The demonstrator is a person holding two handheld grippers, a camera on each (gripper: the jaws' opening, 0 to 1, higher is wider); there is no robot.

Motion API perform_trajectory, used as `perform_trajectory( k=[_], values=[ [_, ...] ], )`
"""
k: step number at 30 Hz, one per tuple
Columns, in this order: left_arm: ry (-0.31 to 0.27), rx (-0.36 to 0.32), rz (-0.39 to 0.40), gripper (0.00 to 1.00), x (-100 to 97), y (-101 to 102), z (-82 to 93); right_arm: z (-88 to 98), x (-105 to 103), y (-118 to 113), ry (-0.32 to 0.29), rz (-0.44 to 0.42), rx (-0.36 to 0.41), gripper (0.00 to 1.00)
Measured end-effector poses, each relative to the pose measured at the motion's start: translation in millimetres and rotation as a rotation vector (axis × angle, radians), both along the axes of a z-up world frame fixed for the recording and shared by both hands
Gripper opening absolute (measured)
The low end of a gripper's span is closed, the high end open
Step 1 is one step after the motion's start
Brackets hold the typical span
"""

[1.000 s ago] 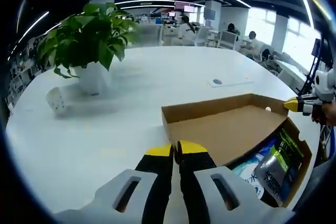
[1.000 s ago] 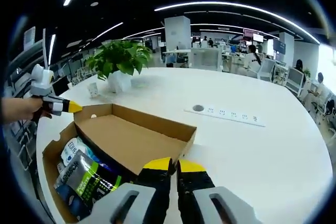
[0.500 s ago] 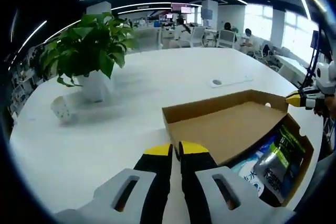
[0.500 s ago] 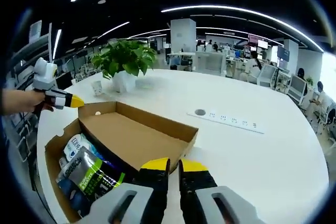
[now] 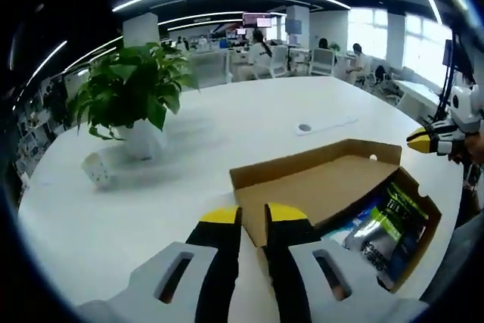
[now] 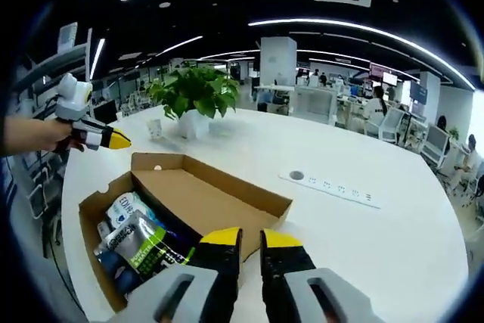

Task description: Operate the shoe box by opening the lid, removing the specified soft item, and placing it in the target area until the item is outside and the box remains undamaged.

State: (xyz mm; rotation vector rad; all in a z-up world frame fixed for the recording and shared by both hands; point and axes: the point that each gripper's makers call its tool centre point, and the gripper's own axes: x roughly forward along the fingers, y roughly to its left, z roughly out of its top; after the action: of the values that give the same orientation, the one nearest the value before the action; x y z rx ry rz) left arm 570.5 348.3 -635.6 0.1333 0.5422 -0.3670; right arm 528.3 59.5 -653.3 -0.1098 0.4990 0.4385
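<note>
**Lid is up, packets not yet touched**

While the lid (image 5: 318, 187) stands folded back over the shoe box (image 6: 102, 259), you risk creasing or tearing its cardboard if a jaw catches the raised edge on the way in, since that edge lies between your grippers and the contents. Reaching too fast could also drag the whole box across the white table (image 5: 227, 119), as neither gripper is steadying it.

Your left gripper (image 5: 252, 218) rises at the bottom centre of the left gripper view, jaws slightly apart and holding nothing, its tips just short of the lid's near corner. Your right gripper (image 6: 240, 238) sits the same way at the bottom centre of the right gripper view, a narrow gap between the jaws, empty.

Soft packets (image 6: 136, 236) lie inside the box, lower left in the right gripper view and lower right (image 5: 382, 225) in the left gripper view, near both grippers but apart from them.

A potted plant (image 5: 132, 100) stands well clear, upper left.
</note>
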Motion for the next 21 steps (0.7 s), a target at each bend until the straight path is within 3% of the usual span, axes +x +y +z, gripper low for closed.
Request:
perform_trajectory(
  k=[9,21],
  values=[
    [-0.001,0.008,-0.018,0.15,-25.1,-4,6.7,5.8,-12,8,0.0,0.047,-0.004,0.09],
    [0.043,0.0,-0.049,0.19,-65.0,-17,2.0,3.8,-26,18,0.02,0.134,-0.036,0.16]
  ],
)
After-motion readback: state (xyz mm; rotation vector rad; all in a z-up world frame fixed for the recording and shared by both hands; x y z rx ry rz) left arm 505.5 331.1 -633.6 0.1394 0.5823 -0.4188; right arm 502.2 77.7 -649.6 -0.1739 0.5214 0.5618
